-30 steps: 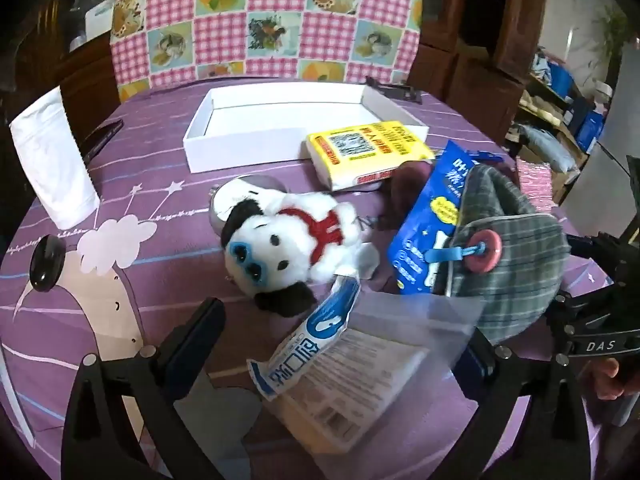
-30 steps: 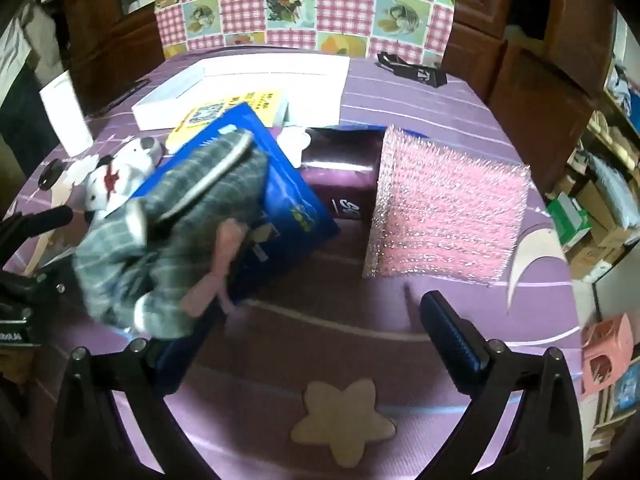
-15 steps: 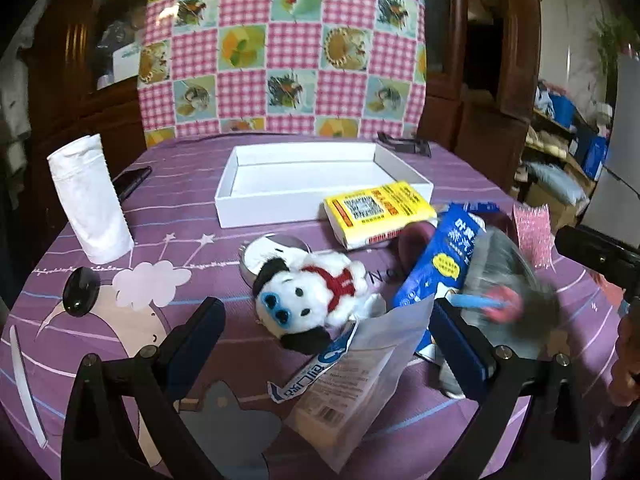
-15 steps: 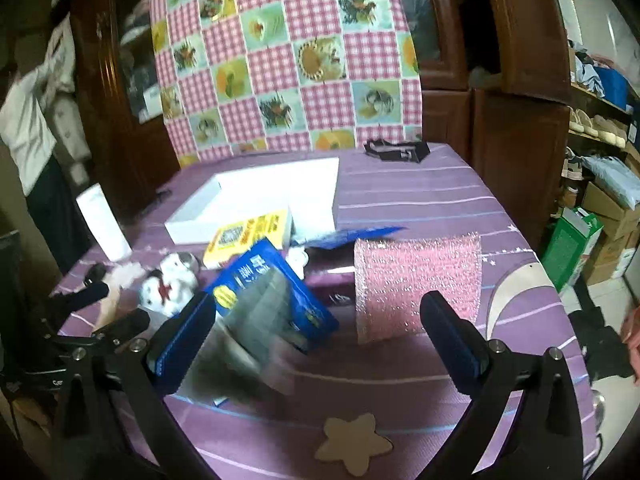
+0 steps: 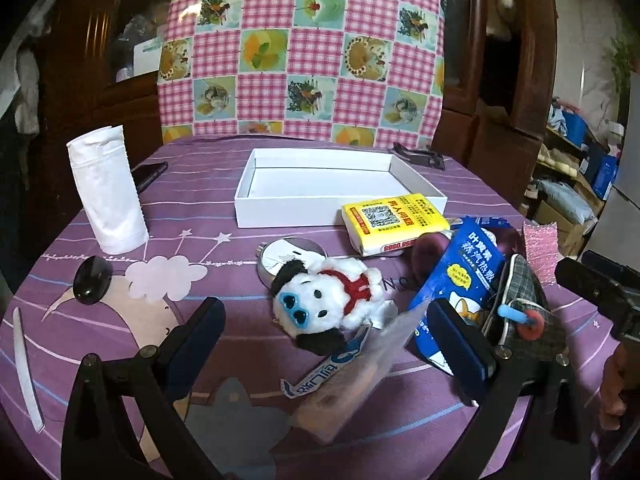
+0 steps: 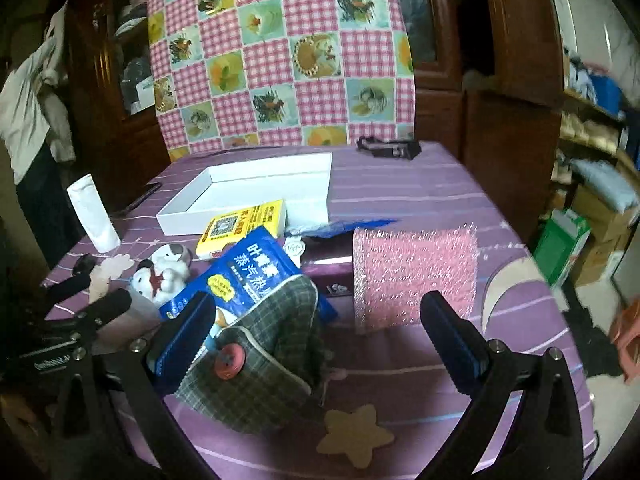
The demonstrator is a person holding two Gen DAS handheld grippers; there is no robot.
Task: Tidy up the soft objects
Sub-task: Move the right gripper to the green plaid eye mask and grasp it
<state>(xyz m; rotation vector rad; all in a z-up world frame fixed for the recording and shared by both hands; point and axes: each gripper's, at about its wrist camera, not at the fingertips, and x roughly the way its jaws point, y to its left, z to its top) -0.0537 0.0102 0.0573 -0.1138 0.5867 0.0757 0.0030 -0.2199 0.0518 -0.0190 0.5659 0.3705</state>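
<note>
Purple cloth with clouds and stars covers the round table (image 5: 192,216), and a pink checked cover hangs over the chair behind it. We hold both tools low at the near edge, above a heap of soft things, with the white box (image 5: 336,188) empty at twelve o'clock beyond them.

Our left gripper (image 5: 332,344) is spread wide and holds nothing. The plush dog (image 5: 328,300) lies just ahead of it at twelve o'clock, and a clear plastic packet (image 5: 352,384) lies between its fingers, leaning toward the right one. We judge the dog light and squashy; its round body should give a surer hold than a floppy ear. The packet looks slick and thin, so it may slide out of a pinch at its edge.

Our right gripper (image 6: 316,340) is also spread and empty. The plaid pouch (image 6: 264,356) with its red button lies between the fingers, against the left finger at nine o'clock. We expect it to be limp and to fold when lifted, so we would take it across its thick middle. A blue packet (image 6: 244,272) rests under it at eleven o'clock, and the pink scrubbing pad (image 6: 416,276) lies at one o'clock, probably light and springy.
</note>
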